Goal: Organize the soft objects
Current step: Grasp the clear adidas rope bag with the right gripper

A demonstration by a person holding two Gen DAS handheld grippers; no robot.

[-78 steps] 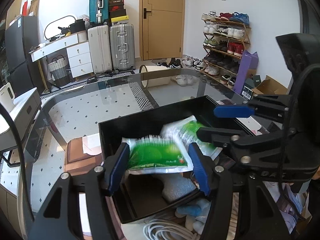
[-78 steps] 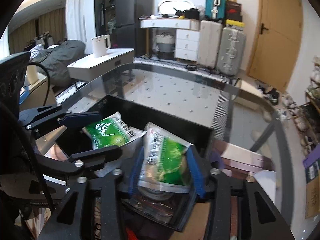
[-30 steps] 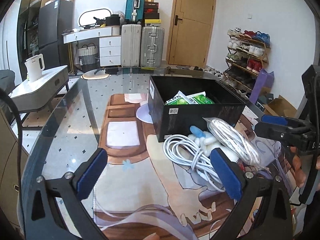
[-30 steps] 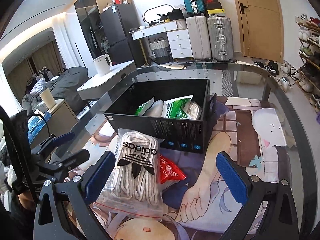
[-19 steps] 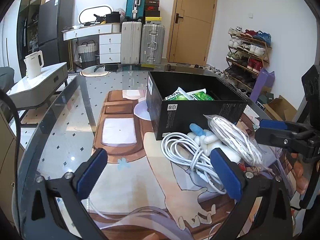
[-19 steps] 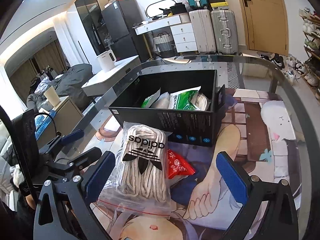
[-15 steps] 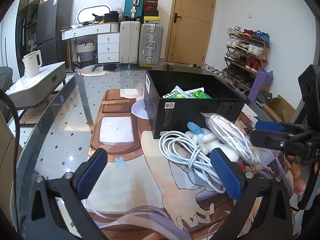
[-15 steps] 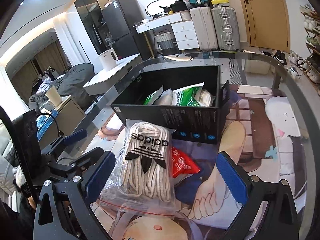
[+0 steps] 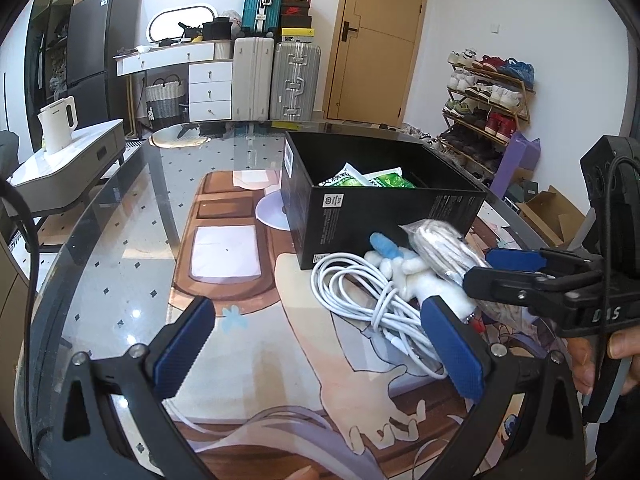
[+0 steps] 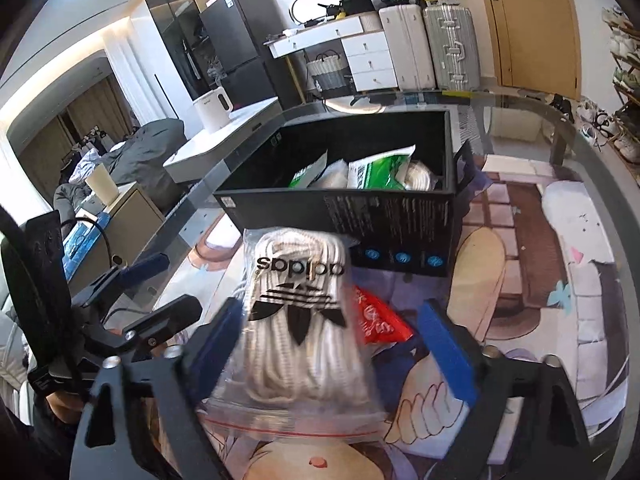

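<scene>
A black box (image 9: 384, 220) (image 10: 400, 216) stands on the glass table and holds green-and-white packs (image 9: 364, 179) (image 10: 380, 172). In front of it lie a clear Adidas bag of white rope (image 10: 300, 320) (image 9: 444, 248), a red packet (image 10: 378, 320), a white cable coil (image 9: 368, 304) and a white-and-blue plush toy (image 9: 404, 268). My left gripper (image 9: 320, 344) is open and empty, just short of the cable coil. My right gripper (image 10: 332, 344) is open, its fingers either side of the rope bag, which is not gripped.
A printed mat (image 9: 280, 360) covers the table (image 9: 120, 216) under the objects. The curved table edge (image 10: 600, 152) runs on the right. Suitcases (image 9: 276, 76), a shoe rack (image 9: 484, 92) and a cabinet with a kettle (image 9: 60, 124) stand beyond.
Both grippers let go of the green packs in the box and drew back open. Over the last second the right gripper has moved forward around the rope bag; the left has edged toward the cable coil.
</scene>
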